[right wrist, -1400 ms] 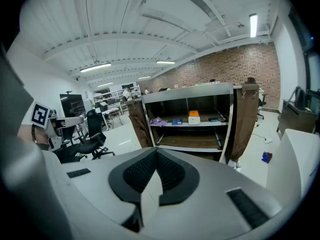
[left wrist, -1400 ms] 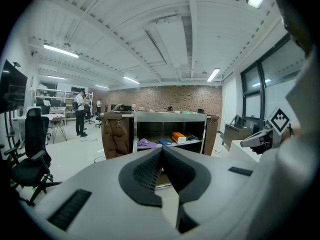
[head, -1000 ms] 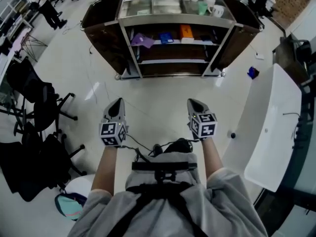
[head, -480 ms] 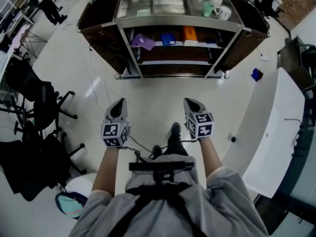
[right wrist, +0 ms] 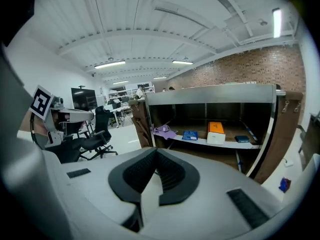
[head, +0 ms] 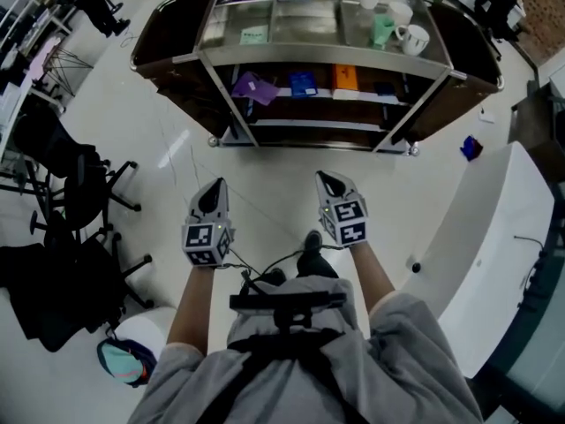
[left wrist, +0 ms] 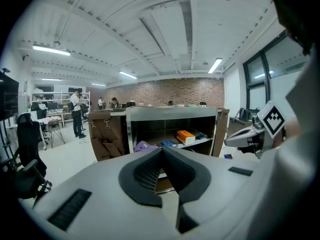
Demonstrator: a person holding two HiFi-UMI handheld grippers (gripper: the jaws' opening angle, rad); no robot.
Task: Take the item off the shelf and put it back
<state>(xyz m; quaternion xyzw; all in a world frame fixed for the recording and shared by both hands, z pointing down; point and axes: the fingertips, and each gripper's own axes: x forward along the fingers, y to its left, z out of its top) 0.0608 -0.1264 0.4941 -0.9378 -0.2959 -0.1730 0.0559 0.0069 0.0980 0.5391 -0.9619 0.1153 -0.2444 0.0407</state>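
A metal-framed shelf unit (head: 315, 56) stands ahead on the floor. Its middle shelf holds a purple item (head: 254, 87), a blue item (head: 303, 82), an orange box (head: 345, 77) and a small dark blue item (head: 384, 87). My left gripper (head: 214, 187) and right gripper (head: 327, 180) are held side by side in front of me, well short of the shelf, both shut and empty. The left gripper view shows its jaws (left wrist: 161, 149) meeting below the orange box (left wrist: 185, 136). In the right gripper view the jaws (right wrist: 156, 152) are closed under the same box (right wrist: 216, 132).
Mugs (head: 395, 26) and flat items sit on the shelf's top. Black office chairs (head: 71, 193) crowd the left. A white table (head: 494, 254) runs along the right, with a small blue object (head: 471, 147) on the floor near it. People stand far back left.
The shelf has come closer and lower in the head view. Both grippers have moved forward toward it, the right one drifting slightly left. Both stay shut.
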